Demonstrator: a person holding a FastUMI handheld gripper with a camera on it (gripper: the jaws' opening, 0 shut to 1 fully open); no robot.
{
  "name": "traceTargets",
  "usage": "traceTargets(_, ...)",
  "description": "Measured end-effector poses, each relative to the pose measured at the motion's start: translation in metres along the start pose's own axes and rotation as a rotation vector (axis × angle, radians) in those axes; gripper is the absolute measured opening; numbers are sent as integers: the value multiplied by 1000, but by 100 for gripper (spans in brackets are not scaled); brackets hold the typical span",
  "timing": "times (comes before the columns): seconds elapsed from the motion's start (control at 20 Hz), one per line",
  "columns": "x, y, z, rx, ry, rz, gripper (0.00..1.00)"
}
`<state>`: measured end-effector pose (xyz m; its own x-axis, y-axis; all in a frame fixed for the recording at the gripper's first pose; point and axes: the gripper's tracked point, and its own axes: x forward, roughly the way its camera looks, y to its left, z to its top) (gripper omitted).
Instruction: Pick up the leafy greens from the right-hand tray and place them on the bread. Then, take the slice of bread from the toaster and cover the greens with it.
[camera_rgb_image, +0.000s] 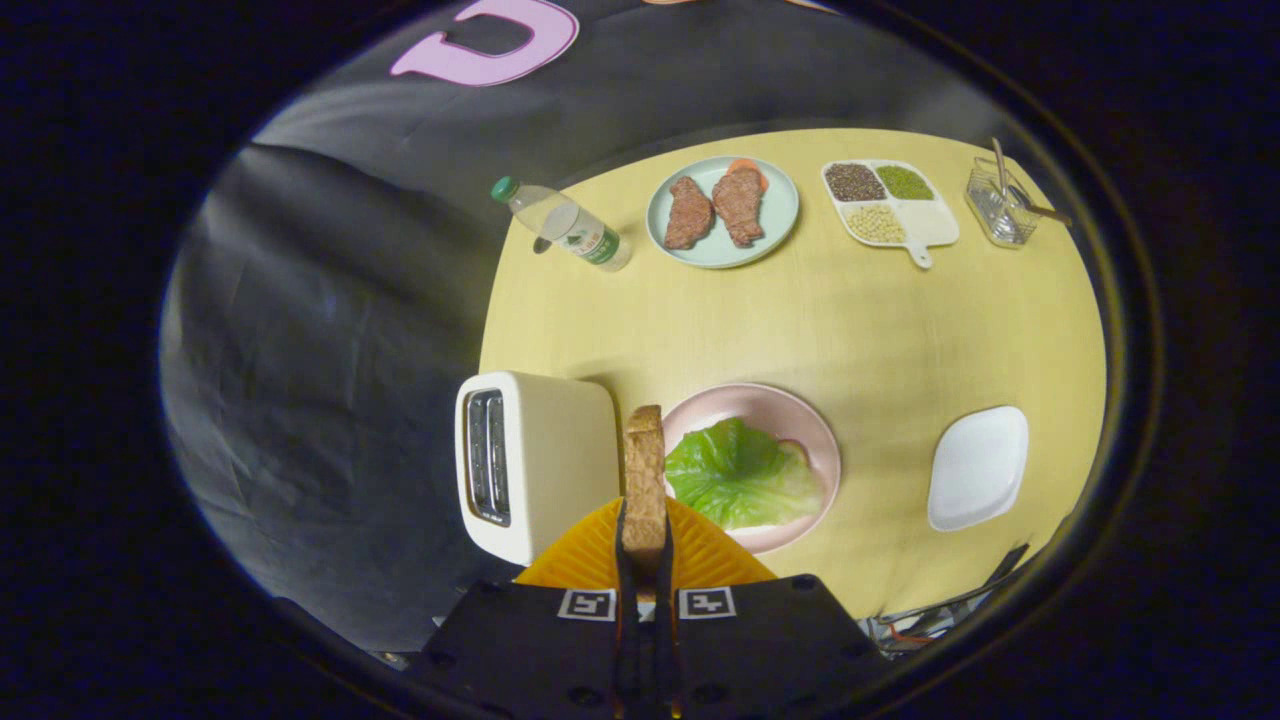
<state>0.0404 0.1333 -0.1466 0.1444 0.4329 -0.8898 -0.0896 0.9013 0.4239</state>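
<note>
My gripper (644, 545) is shut on a slice of toasted bread (644, 470), held edge-on and upright between the fingers, high above the table. Just right of the slice lies a pink plate (800, 420) with a green lettuce leaf (740, 475) spread over it; a pale sliver at the leaf's right edge looks like bread beneath it. Left of the slice stands a cream toaster (545, 460), its slots (487, 455) dark and their contents not discernible. Further right sits a white tray (978, 467) with nothing on it.
At the far side of the yellow table (800, 320) are a plastic bottle (565, 227) lying down, a pale green plate (775, 225) with two pieces of meat, a divided dish (935, 225) of grains, and a clear container (997, 205) with utensils.
</note>
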Motion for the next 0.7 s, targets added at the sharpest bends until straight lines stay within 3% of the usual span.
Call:
traceTargets(0.3, 42, -20, -22, -18, 21, 129, 9)
traceTargets(0.5, 73, -59, -46, -42, 71, 93, 9)
traceTargets(0.7, 83, -75, -42, 16, 50, 114, 9)
